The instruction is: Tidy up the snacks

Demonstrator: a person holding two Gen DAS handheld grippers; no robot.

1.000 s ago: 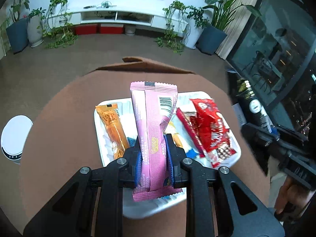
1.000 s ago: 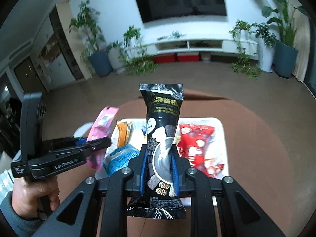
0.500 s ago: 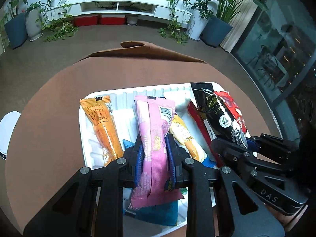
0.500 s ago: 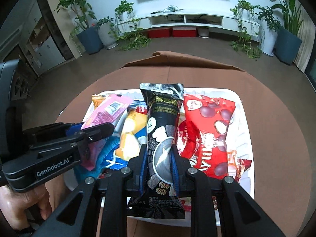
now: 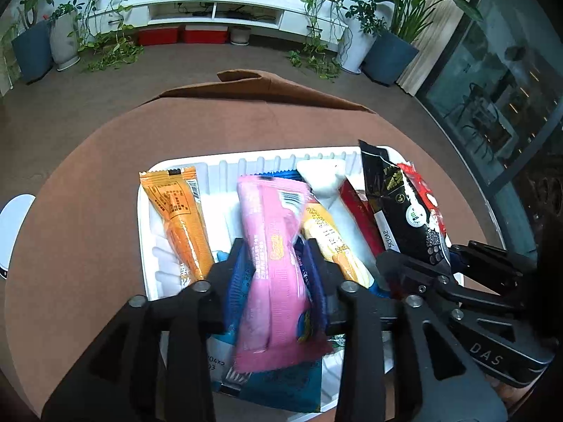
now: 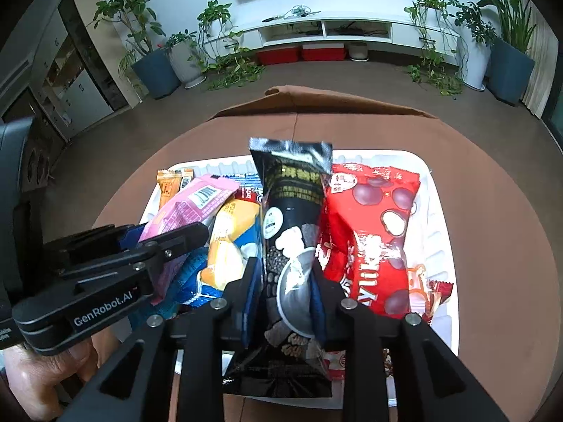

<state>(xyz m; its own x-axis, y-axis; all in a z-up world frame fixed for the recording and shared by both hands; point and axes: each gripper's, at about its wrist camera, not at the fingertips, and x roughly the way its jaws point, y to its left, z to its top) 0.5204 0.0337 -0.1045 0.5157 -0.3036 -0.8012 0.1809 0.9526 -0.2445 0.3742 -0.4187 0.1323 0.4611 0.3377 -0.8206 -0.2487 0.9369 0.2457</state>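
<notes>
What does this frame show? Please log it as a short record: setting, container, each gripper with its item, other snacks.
setting: round brown table in a living room
container: white tray, filled with snacks
left gripper: jaws opening, pink packet between them, over the tray
right gripper: jaws opening, black packet between them, over the tray
other snacks: orange packet at tray's left; red bag at its right; yellow packet between
</notes>
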